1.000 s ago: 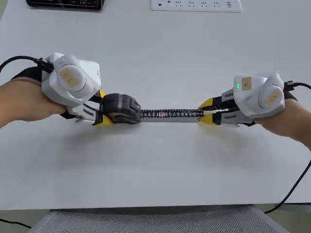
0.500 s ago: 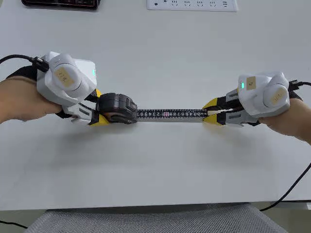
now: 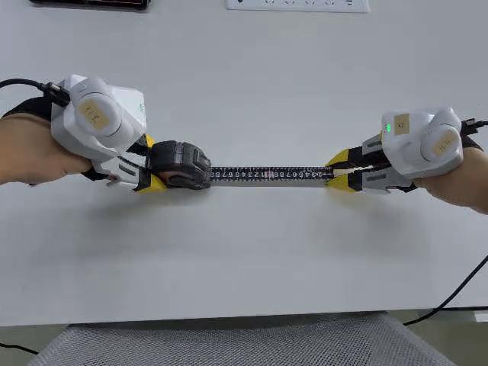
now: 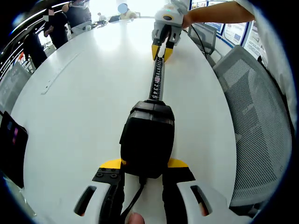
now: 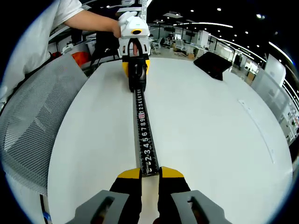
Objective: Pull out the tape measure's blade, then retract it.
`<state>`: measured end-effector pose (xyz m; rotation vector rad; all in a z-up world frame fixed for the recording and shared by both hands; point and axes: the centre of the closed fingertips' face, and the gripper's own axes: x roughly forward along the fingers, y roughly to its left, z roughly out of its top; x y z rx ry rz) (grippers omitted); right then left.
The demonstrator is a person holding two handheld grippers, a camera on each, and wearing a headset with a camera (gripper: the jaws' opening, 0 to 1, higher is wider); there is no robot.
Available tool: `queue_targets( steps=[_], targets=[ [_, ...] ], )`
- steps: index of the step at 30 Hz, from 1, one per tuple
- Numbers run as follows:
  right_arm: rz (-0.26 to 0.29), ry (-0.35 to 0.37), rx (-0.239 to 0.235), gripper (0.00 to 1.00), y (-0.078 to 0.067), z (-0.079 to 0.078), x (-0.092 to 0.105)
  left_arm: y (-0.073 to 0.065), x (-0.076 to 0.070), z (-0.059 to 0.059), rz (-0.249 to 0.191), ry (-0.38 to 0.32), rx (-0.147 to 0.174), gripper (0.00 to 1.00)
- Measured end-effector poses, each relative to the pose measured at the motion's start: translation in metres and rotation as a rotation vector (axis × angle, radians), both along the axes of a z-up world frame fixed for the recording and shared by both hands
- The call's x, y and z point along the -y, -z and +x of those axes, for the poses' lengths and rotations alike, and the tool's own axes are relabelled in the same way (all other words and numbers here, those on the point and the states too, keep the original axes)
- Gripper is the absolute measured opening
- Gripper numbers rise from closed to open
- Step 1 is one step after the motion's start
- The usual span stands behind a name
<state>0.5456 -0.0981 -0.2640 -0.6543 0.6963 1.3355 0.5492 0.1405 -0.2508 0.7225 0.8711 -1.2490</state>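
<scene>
A black tape measure case (image 3: 180,164) sits low over the white table (image 3: 252,91), and my left gripper (image 3: 156,171) is shut on it. In the left gripper view the case (image 4: 147,139) lies between the yellow-tipped jaws of my left gripper (image 4: 144,164). A black blade with white numbers (image 3: 271,174) runs straight from the case to my right gripper (image 3: 338,173), which is shut on the blade's end. In the right gripper view the blade (image 5: 144,135) stretches away from my right gripper (image 5: 150,173) to the case (image 5: 136,74).
A white power strip (image 3: 297,4) and a dark keyboard (image 3: 91,3) lie at the table's far edge. A grey mesh chair back (image 3: 221,343) stands below the near edge. Cables trail from both grippers. People stand beyond the table in the left gripper view.
The two grippers have moved apart, left one leftward and right one rightward. More of the blade is out of the case now.
</scene>
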Motion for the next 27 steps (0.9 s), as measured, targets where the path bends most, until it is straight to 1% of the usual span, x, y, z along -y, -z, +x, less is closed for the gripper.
queue_targets(
  steps=[9, 10, 11, 15, 27],
  targets=[
    [-0.017, 0.004, -0.008, 0.08, 0.001, 0.001, 0.011, 0.0, 0.0, -0.001, 0.003, -0.001, 0.002, 0.26],
    [-0.024, 0.022, -0.023, 0.08, 0.003, 0.0, 0.015, 0.0, 0.0, -0.001, 0.002, -0.002, 0.002, 0.26],
    [-0.021, 0.011, -0.015, 0.08, 0.003, 0.002, 0.016, 0.0, 0.0, -0.001, 0.002, -0.003, 0.001, 0.26],
    [-0.03, 0.019, -0.021, 0.08, 0.004, 0.002, 0.023, 0.0, 0.0, 0.0, 0.002, -0.003, 0.001, 0.26],
    [-0.052, 0.023, -0.027, 0.08, 0.005, 0.002, 0.035, 0.001, 0.0, -0.001, 0.004, -0.004, 0.003, 0.26]
  ],
)
